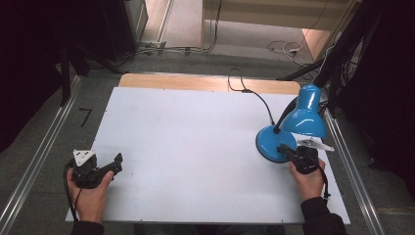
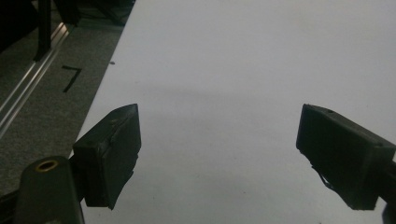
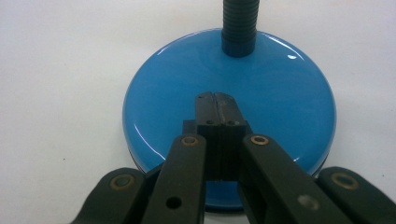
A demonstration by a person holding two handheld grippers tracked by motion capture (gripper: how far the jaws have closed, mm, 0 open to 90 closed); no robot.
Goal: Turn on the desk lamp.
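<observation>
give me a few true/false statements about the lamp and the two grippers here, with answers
1. The right gripper has its jaws pressed together above the lamp base. True.
2. The left gripper holds the lamp's cord. False: its jaws are apart over the bare white table.
3. The lamp is red. False: it is blue.
4. The lamp stands on the right side of the table. True.
</observation>
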